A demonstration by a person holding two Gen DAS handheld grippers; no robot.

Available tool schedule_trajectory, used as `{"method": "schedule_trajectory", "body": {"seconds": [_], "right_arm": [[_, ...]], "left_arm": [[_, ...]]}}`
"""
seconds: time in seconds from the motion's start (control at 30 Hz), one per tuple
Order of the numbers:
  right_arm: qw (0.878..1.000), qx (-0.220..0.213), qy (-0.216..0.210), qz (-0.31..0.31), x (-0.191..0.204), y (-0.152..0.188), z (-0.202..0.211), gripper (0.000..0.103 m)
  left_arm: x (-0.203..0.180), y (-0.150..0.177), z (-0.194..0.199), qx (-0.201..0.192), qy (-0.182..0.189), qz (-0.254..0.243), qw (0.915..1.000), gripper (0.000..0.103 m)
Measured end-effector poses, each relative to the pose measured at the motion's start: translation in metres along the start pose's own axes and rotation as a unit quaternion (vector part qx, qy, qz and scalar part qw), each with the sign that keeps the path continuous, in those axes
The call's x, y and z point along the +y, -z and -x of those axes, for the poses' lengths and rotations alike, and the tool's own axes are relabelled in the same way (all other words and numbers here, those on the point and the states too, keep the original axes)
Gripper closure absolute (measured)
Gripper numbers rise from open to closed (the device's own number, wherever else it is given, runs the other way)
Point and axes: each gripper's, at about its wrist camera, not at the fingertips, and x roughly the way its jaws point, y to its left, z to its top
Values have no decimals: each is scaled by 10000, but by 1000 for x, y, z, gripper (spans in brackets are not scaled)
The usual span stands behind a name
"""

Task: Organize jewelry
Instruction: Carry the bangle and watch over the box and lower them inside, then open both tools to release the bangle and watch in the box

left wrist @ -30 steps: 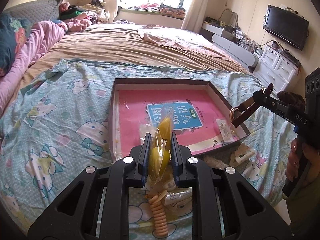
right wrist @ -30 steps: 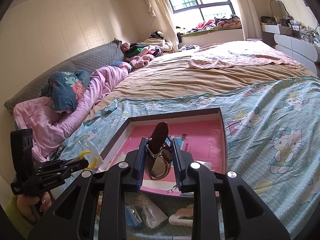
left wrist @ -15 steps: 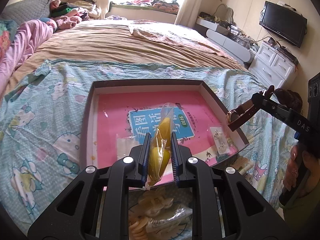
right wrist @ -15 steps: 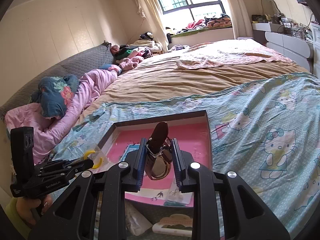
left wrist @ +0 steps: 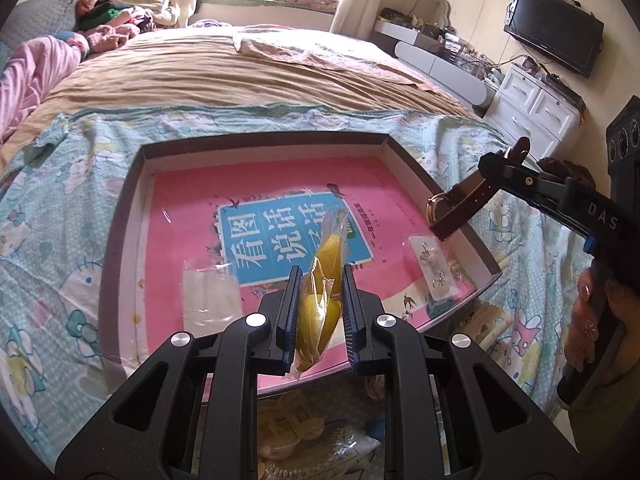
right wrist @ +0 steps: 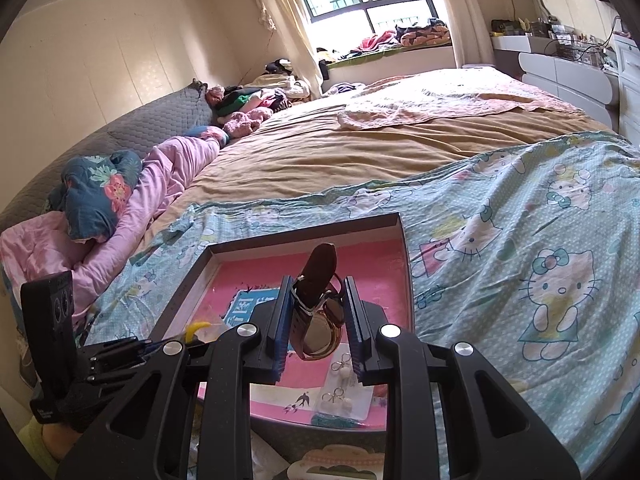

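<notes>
Fingers of left gripper [left wrist: 319, 312] pinch a light, slippery bagged yellow bangle [left wrist: 323, 280]; right gripper [right wrist: 316, 320] clamps a stiff-cased, floppy-strapped watch [right wrist: 316, 312], best held mid-body.

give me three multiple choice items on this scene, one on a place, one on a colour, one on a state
1. Where does the packet of earrings lie?
A. inside the tray, near its right wall
B. on the pillow
C. on the dresser

2. What colour is the item in the clear bag held by the left claw?
A. blue
B. yellow
C. white

3. What is the right claw doing?
A. hanging open and empty
B. resting on the blanket
C. clamping a brown-strapped watch

Key: 1 A, it rests on the pink liner by the right wall. 2 B, yellow shows through the plastic. 3 C, the watch sits between its fingers.
</notes>
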Motion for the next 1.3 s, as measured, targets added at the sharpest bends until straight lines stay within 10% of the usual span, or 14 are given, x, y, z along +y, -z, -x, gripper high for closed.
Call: {"method": "schedule_trajectory", "body": {"seconds": [0.33,0.7,1.3], "right_arm": [[9994,254,-27,-242,-3,4,-25,80],[9961,592,-272,-600,-5,10,-44,79],[9989,349,112,-296,-4,9,-11,47]], "left_arm": [[10,5,-15,153,-5,83,9998,86],[16,4,0,14,-243,145,9996,47],[17,-2,31,-207,-418,251,9986,38]]}}
